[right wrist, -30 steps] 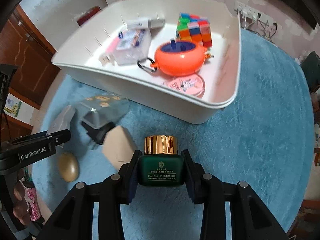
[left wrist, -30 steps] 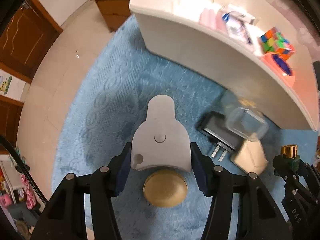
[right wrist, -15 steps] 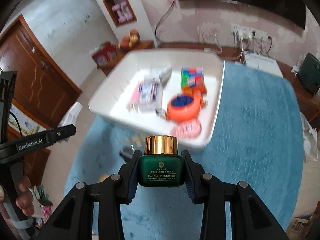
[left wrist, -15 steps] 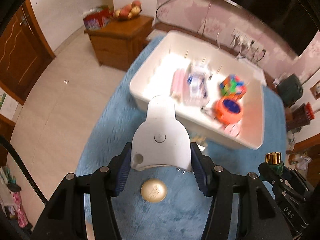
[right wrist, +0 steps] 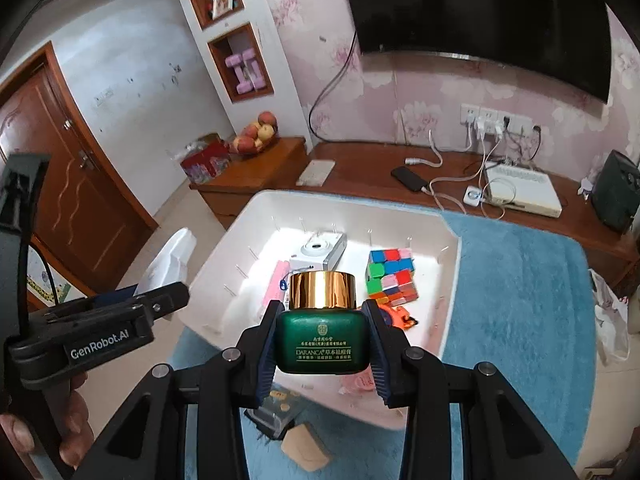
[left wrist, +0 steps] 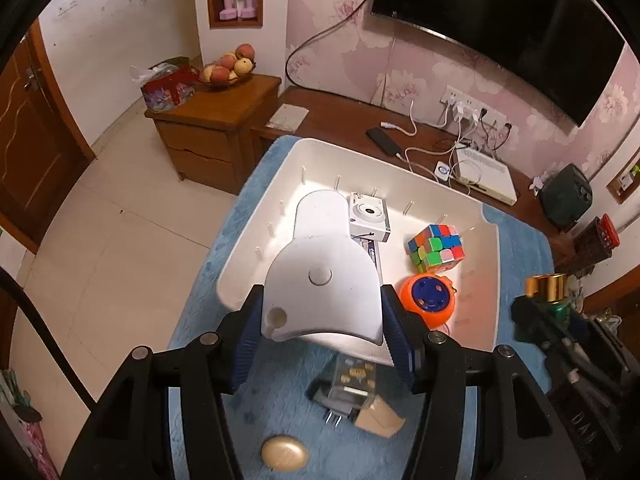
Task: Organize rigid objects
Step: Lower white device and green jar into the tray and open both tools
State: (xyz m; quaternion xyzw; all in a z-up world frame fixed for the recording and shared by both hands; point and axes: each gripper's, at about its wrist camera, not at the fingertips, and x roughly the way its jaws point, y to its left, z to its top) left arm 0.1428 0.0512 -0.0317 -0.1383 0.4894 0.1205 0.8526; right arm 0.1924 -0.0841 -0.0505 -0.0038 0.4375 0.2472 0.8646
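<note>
Left gripper (left wrist: 322,330): jaws set partly apart and clamped on a white scoop-shaped object (left wrist: 322,276), blue pads pressed to its two sides; the narrow end of the object points away, out over the bin
Gold oval (left wrist: 285,453): lies on the blue rug (left wrist: 208,280) below the left gripper, apart from everything else
Bin (left wrist: 486,280): white, open-topped, standing on the rug with thin pegs along its inner walls
Camera box (left wrist: 369,217): white, at the far side of the bin floor, just right of the scoop's narrow end in the left wrist view
Cube (left wrist: 436,247): multicoloured puzzle cube in the bin, right of the camera box
Orange round item (left wrist: 428,298): in the bin near its front wall, blue centre facing up, just in front of the cube
Clear box (left wrist: 352,376): on the rug outside the bin's front wall, resting over a dark plug adapter (left wrist: 332,404) whose prongs stick out toward the camera
Tan block (left wrist: 378,420): on the rug, touching the right side of the adapter
Right gripper (right wrist: 322,344): jaws narrow and closed on a green jar (right wrist: 323,344) with a gold lid (right wrist: 322,290); the jar is upright, held in the air in front of the bin and clear of the rug
Person's hand (right wrist: 68,424): at the left edge of the right wrist view, wrapped round the handle of the left gripper
</note>
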